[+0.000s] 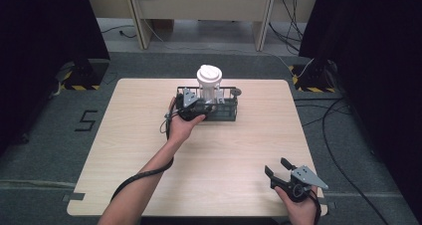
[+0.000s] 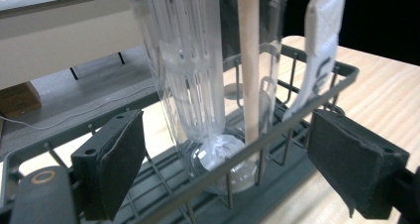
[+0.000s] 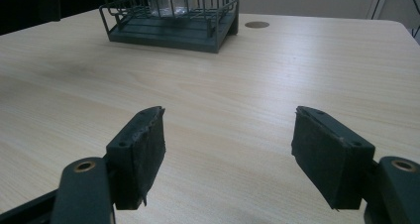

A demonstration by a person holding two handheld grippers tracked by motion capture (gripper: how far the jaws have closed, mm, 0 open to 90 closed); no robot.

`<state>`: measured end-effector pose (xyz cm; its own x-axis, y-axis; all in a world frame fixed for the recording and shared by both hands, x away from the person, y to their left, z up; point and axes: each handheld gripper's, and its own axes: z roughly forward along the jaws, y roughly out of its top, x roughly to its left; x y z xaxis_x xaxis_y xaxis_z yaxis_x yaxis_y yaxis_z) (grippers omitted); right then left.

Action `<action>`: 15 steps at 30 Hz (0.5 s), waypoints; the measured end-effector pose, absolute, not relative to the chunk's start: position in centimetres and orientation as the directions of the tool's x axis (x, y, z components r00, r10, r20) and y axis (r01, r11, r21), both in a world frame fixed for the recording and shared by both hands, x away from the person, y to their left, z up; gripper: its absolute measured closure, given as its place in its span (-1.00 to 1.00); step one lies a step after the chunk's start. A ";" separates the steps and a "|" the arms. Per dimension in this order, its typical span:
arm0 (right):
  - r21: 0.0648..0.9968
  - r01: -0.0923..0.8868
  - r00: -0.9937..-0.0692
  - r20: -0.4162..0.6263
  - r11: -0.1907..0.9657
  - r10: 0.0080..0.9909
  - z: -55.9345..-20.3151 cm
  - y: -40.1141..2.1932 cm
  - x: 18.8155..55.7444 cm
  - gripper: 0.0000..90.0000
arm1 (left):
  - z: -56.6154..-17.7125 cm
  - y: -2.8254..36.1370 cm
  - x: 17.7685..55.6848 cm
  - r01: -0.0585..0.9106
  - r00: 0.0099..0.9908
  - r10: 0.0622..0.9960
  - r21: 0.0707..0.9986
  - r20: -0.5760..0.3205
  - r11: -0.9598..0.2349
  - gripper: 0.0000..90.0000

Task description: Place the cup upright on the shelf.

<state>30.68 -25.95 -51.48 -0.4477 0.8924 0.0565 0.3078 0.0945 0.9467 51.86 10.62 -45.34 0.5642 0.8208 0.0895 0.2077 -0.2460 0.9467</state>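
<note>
Nearest the person, well short of the dark wire rack [image 1: 221,110], the right gripper [image 1: 281,169] hovers over bare wooden table [image 1: 134,135], its jaws spread wide with nothing between them. Farther off, the left gripper [image 2: 225,169] is at the rack's near rim, jaws spread apart. Inside the rack stands a clear ribbed bottle [image 2: 190,70] with a white lid [image 1: 209,75], beside a pale wooden stick [image 2: 249,60].

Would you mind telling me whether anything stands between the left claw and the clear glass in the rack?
Yes. The wire rim of the rack crosses in front of the clear glass, between it and the open left claw. A wooden stick also stands before it.
</note>
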 end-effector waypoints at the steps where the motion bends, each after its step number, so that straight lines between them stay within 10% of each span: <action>1: 0.947 0.308 -0.448 0.057 0.094 0.892 -51.5 -26.0 30.7 -0.35 | -45.4 10.8 51.6 0.209 0.565 0.820 0.945 0.093 -0.251 -0.68; 15: 0.946 0.309 -0.450 0.057 0.095 0.891 -51.5 -25.9 30.7 -0.37 | -45.0 12.6 49.5 0.212 0.573 0.816 0.947 0.079 -0.240 -0.68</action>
<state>30.69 -25.94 -51.48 -0.4496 0.8914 0.0574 0.3087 0.0948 0.9464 49.50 12.56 -45.04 0.5728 0.8159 0.0786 0.2124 -0.2403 0.9472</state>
